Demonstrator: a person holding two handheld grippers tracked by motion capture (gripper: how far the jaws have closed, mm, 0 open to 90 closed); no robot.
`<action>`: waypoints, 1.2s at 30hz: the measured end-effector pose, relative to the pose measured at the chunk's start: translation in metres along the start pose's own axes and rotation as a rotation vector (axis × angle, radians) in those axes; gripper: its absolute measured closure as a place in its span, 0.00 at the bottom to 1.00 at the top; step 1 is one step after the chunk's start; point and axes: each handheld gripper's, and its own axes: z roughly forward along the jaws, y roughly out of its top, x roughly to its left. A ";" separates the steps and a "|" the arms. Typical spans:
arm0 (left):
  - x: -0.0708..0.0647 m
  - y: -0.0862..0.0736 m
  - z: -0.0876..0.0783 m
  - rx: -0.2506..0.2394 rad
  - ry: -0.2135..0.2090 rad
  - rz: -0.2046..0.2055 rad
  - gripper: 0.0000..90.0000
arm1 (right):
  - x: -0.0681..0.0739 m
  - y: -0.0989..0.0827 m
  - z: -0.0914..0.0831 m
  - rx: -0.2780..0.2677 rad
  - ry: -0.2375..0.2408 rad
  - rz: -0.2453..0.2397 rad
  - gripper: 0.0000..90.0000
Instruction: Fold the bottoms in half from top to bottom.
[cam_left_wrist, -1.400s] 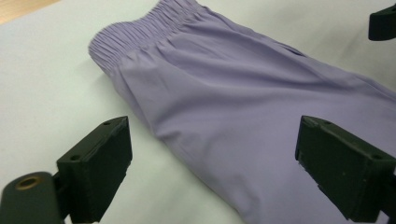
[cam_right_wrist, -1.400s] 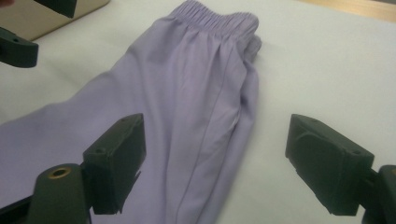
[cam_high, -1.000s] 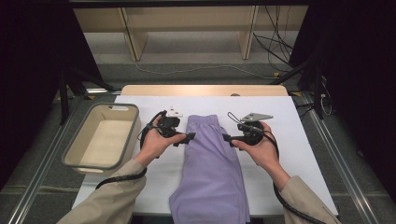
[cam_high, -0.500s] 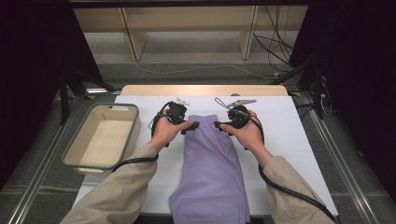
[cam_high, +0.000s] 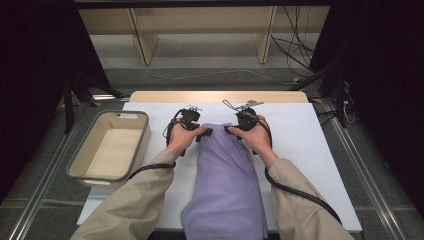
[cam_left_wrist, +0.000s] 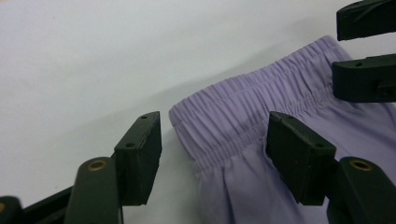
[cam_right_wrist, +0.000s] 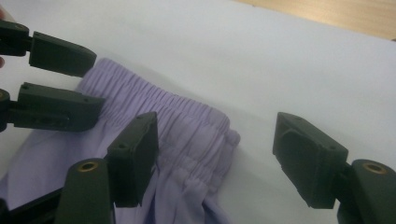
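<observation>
In the high view, purple shorts (cam_high: 227, 185) lie lengthwise down the middle of the white counter (cam_high: 310, 150), waistband at the far end and legs reaching the near edge. The left tongs (cam_high: 204, 134) sit at the waistband's left corner and the right tongs (cam_high: 231, 130) at its right corner, both pointing inward toward each other. A grey bin (cam_high: 111, 147) stands at the counter's left edge, well apart from the shorts. Cables trail from both tongs back along the beige sleeves.

In the left gripper view, the left tongs (cam_left_wrist: 215, 156) stand apart with the waistband's corner between the jaws. One jaw is over bare counter beside the cloth, the other over the fabric. The pads do not press on the cloth. The jaws have just been closing. The right tongs (cam_left_wrist: 362, 53) show at the upper right, at the waistband's other end.

In the right gripper view, the right tongs (cam_right_wrist: 217, 158) are released and wide, straddling the gathered corner of the shorts (cam_right_wrist: 187, 135). One jaw is over the cloth, the other over bare counter. They grip nothing, and the jaws have just been closing. The left tongs (cam_right_wrist: 63, 81) show at the left edge, at the far corner of the waistband.
</observation>
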 end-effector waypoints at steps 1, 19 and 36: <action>0.000 -0.001 0.001 0.006 -0.001 0.000 0.40 | 0.000 0.000 0.002 0.006 -0.005 -0.003 0.37; -0.006 -0.009 0.014 0.069 -0.009 0.042 0.52 | 0.003 -0.010 0.023 0.115 -0.011 0.003 0.45; -0.015 -0.016 0.012 0.039 -0.011 0.064 0.79 | 0.007 -0.011 0.023 0.123 0.069 0.002 0.81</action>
